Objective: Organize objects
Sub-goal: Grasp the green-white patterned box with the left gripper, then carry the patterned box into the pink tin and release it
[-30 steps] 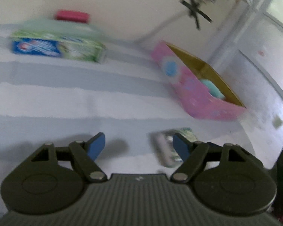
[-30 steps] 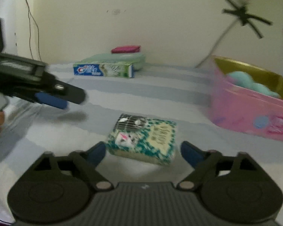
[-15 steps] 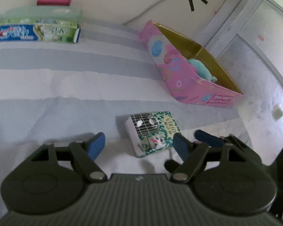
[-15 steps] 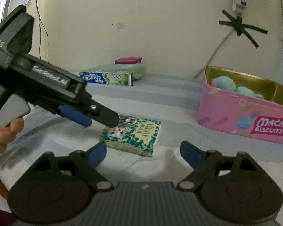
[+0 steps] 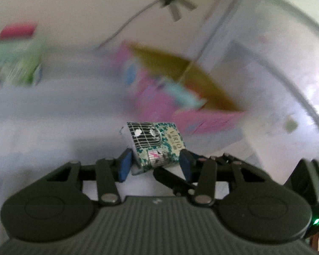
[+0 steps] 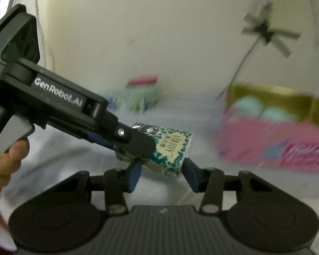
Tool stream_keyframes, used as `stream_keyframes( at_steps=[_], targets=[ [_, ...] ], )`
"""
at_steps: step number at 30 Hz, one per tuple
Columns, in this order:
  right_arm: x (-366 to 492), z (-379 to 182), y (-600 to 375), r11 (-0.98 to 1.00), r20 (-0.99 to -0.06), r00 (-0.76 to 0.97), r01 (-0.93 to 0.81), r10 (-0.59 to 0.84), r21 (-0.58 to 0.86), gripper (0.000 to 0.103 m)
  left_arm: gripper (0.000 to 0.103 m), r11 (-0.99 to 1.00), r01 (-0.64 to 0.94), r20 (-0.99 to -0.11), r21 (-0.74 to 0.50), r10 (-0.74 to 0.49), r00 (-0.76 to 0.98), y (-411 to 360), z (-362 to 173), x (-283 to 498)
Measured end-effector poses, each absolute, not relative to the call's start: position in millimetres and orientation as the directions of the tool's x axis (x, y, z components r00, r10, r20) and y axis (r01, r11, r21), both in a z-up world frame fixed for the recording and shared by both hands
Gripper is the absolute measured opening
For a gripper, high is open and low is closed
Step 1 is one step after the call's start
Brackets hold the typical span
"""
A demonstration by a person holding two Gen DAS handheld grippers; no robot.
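A small green-patterned tissue pack [image 5: 157,146] marked VIRJOY sits between both grippers, lifted a little off the striped cloth. My left gripper [image 5: 155,164] is shut on it at its near end. In the right wrist view the pack [image 6: 170,148] sits between the blue pads of my right gripper [image 6: 161,175], which has closed onto its sides. The left gripper [image 6: 125,136] reaches in from the left over the pack's far end. The pink biscuit tin [image 6: 276,131] with teal soft things inside stands to the right.
A toothpaste box [image 5: 17,72] and a green case with a pink item on top lie at the back left by the wall. The pink tin [image 5: 176,89] is just beyond the pack. A hand [image 6: 4,165] holds the left gripper's handle.
Both grippers have closed from wide open onto the tissue pack. The pack has come up off the cloth. Both views blur from motion.
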State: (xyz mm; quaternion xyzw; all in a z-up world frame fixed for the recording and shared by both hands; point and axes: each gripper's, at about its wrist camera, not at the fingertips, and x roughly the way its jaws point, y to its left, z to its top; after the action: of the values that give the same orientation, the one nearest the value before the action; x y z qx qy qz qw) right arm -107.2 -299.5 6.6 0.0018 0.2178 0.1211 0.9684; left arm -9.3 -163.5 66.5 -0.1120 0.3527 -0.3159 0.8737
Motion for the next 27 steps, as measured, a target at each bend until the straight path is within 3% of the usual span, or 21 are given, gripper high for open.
stream_keyframes(
  at_steps=[5,15,20,27],
  targets=[
    [-112.2,33.0,-333.9,0.997,-0.279,0.957,-0.081,0.08,0.01,0.044,0.05,0.725,0.596,-0.473,-0.345,-0.683,0.557,-217.9,99.1,14.2],
    [-73.0,26.0,-400.4,0.991,-0.27,0.956,0.127,-0.114,0.032,0.044,0.057,0.724,0.661,-0.487,-0.198,-0.658,0.575,-303.8,90.6,64.3],
    [-41.2,6.8,-410.4,0.972,-0.313,0.926,0.233,-0.211,0.032,0.049,0.061,0.802,0.583,-0.524,-0.131,-0.555,0.646,-301.1,89.4,72.7],
    [-50.4,8.9,-402.4,0.969,-0.284,0.944,0.211,-0.168,0.126,0.05,0.071,0.889,0.456,-0.499,0.032,-0.381,0.778,-259.6,96.7,54.7]
  ],
)
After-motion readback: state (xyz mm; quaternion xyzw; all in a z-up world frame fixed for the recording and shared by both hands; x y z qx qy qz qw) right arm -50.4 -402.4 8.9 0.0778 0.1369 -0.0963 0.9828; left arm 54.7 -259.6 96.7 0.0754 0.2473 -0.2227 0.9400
